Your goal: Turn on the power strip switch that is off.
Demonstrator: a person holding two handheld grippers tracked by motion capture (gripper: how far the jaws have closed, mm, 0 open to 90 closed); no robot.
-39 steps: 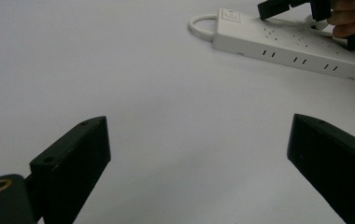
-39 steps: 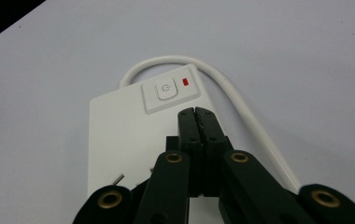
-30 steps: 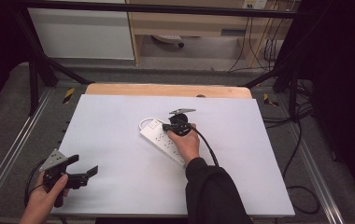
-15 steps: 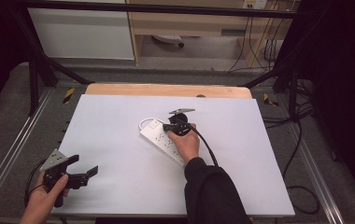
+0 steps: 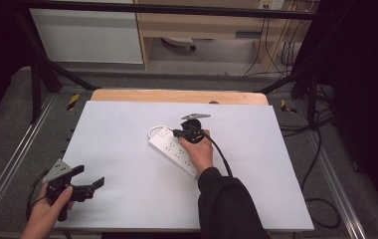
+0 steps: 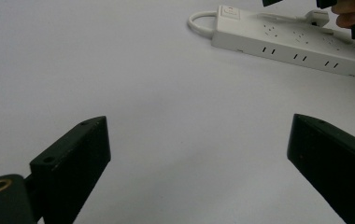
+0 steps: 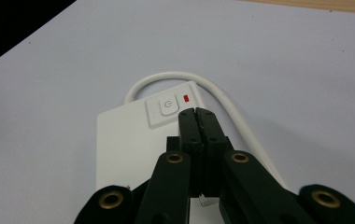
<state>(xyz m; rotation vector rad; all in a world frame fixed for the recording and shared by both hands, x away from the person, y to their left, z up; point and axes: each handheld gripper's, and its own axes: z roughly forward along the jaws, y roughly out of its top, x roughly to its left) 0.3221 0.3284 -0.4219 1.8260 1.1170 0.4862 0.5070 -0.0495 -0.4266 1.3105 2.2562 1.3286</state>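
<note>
A white power strip (image 5: 173,150) lies aslant in the middle of the pale table (image 5: 127,124), its cable (image 7: 227,100) looping out of the far end. My right gripper (image 5: 177,133) hovers over that end, jaws pressed together with nothing between them. In the right gripper view its tips (image 7: 196,113) sit just short of the square power button (image 7: 166,110), beside a red indicator light (image 7: 187,98). My left gripper (image 5: 90,180) rests near the front left corner, jaws wide apart and empty. The left gripper view shows the power strip (image 6: 287,43) far off at upper right.
A wooden strip (image 5: 177,96) runs along the table's far edge. Black frame legs (image 5: 38,64) and metal rails (image 5: 8,159) flank the table. Cables (image 5: 321,149) hang on the floor to the right. A white cabinet (image 5: 87,35) stands behind.
</note>
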